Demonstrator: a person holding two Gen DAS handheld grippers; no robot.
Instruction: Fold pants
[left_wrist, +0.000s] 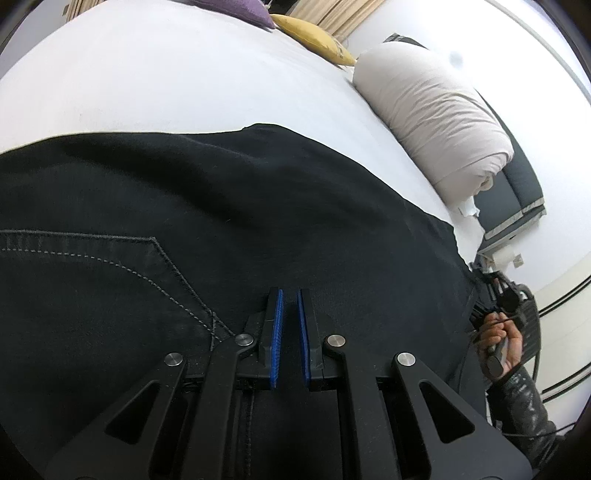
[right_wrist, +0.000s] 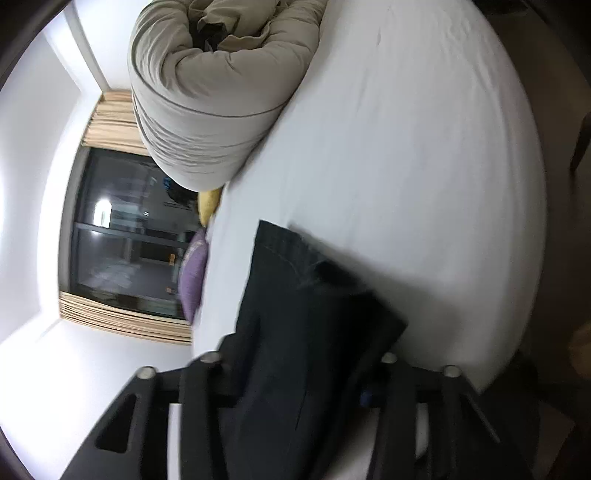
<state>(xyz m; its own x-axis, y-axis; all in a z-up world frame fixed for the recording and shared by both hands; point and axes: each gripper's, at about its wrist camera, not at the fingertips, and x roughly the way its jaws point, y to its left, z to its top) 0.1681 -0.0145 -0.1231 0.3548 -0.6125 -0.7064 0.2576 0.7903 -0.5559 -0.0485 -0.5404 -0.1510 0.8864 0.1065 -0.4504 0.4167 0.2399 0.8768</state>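
Black denim pants (left_wrist: 184, 206) lie spread over the white bed (left_wrist: 166, 74), with a back pocket seam (left_wrist: 159, 247) on the left. My left gripper (left_wrist: 290, 291) hovers low over them, its blue pads (left_wrist: 277, 332) nearly together with nothing visible between them. At the pants' right edge, a hand (left_wrist: 502, 339) holds my right gripper (left_wrist: 491, 291). In the blurred right wrist view, a pants leg end (right_wrist: 295, 280) runs forward from between the fingers of the right gripper (right_wrist: 295, 354) and hides its pads. Whether they press the cloth does not show.
A rolled beige duvet (left_wrist: 436, 114) lies on the bed's far right side, also seen as the duvet (right_wrist: 207, 110). A yellow pillow (left_wrist: 314, 35) and a purple pillow (left_wrist: 247, 9) sit at the head. A dark window (right_wrist: 129, 232) with beige curtains is beyond the bed.
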